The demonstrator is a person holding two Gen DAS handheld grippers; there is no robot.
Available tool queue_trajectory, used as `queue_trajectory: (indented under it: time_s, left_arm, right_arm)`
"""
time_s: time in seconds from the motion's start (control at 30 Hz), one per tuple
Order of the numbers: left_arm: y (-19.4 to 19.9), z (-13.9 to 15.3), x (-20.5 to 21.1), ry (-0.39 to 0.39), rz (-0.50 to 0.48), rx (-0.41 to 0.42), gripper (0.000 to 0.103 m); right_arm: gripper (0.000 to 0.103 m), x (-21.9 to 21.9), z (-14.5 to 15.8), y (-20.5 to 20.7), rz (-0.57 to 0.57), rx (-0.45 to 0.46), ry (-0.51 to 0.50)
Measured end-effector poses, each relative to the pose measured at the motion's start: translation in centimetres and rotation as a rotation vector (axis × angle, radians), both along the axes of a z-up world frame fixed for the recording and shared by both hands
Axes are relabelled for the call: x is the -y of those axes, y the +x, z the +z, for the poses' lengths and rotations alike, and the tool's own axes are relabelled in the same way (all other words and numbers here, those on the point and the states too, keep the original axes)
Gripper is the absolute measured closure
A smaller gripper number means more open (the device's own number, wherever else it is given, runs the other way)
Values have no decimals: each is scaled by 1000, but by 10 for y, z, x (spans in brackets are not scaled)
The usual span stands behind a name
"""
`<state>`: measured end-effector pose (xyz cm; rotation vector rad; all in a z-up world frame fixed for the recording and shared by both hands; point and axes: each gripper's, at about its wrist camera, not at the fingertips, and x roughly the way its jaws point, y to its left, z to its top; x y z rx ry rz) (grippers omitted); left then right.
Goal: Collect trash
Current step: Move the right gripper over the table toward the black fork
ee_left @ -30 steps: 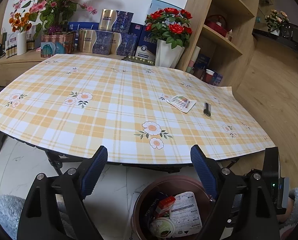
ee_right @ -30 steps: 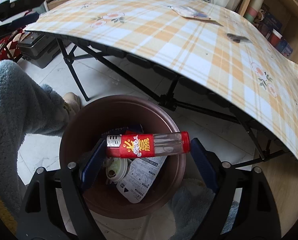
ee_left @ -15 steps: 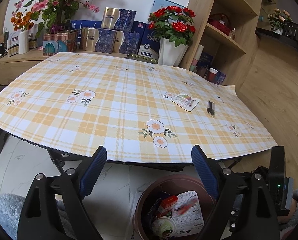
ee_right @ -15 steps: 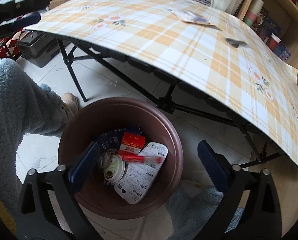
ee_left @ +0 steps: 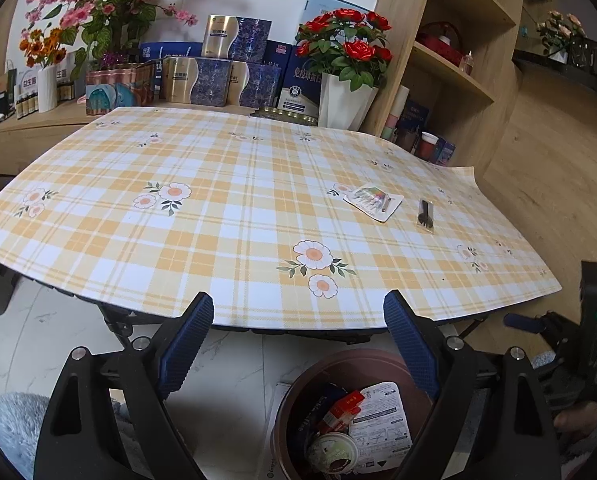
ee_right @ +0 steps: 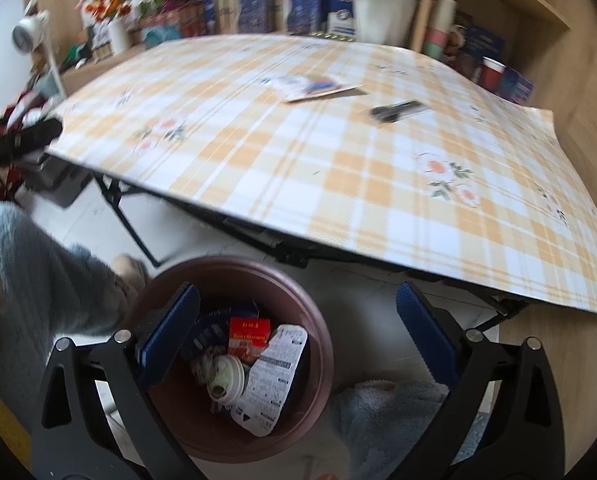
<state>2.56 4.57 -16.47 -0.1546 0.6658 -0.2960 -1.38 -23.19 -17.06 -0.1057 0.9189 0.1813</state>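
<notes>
The left gripper (ee_left: 298, 320) is positioned over the near edge of the table (ee_left: 238, 216), its jaws spread wide with nothing between them. Below it, on the floor, stands the brown bin (ee_left: 298, 412), which contains a red packet (ee_left: 340, 410), a white printed wrapper (ee_left: 380, 420) and a round lid (ee_left: 332, 452). On the checked tablecloth, toward its right side, lie a white card of coloured items (ee_left: 373, 201) and, just beside it, a small black item in clear wrap (ee_left: 426, 214). The right gripper (ee_right: 298, 320) is positioned above the bin (ee_right: 298, 304); its jaws have just been opening and now stand wide apart and empty. Both pieces of trash, the card (ee_right: 312, 86) and the black item (ee_right: 396, 110), remain on the table.
</notes>
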Motion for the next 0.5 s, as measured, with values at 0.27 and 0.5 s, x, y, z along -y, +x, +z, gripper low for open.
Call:
queue_trajectory:
  time_s: [0.27, 0.5]
  left_arm:
    - [11, 9, 9, 35, -15, 3, 18]
    - [32, 26, 21, 53, -57, 13, 18]
  right_arm:
    - [6, 31, 23, 11, -80, 55, 25]
    - [6, 63, 43, 28, -155, 104, 27]
